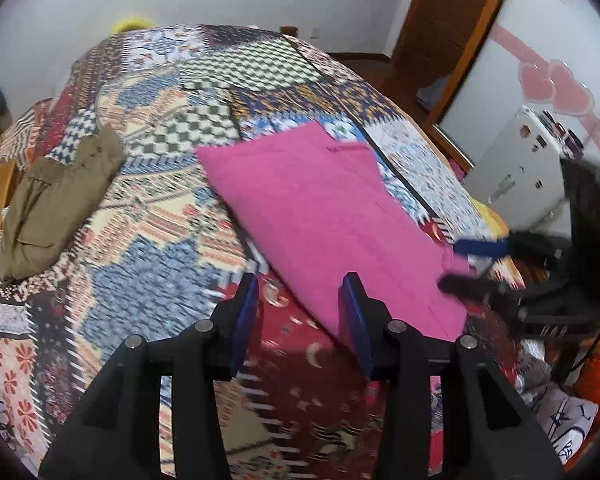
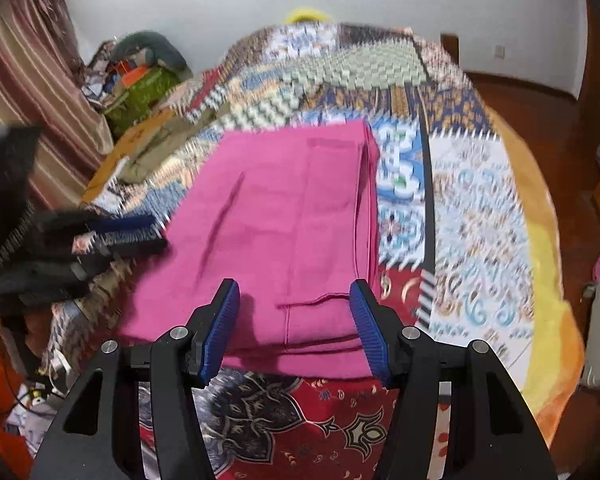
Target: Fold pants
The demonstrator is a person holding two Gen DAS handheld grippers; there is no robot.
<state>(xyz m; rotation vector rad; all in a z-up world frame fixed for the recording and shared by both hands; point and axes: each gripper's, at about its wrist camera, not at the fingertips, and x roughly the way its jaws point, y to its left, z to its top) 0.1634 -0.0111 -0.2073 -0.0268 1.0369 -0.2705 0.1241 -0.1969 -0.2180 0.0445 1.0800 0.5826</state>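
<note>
Pink pants (image 2: 284,232), folded flat on our patchwork bed (image 2: 480,216), long axis running away from us. Right tongs (image 2: 294,328) released, straddling the near hem, nearest. Left tongs (image 1: 300,312) released, empty, beside the left edge.

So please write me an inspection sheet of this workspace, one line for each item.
Surface: bed with patchwork cover, patterned.
Job's things: pink pants folded flat near the bed's front edge.
Clutter: olive garment lying apart from the pants.
Grippers: left tool open over the cover at the pants' corner; right tool open above the pants' near edge; neither holds anything.
Cables: nothing seen clearly.
Surroundings: white wall, wooden door, striped curtain.
</note>
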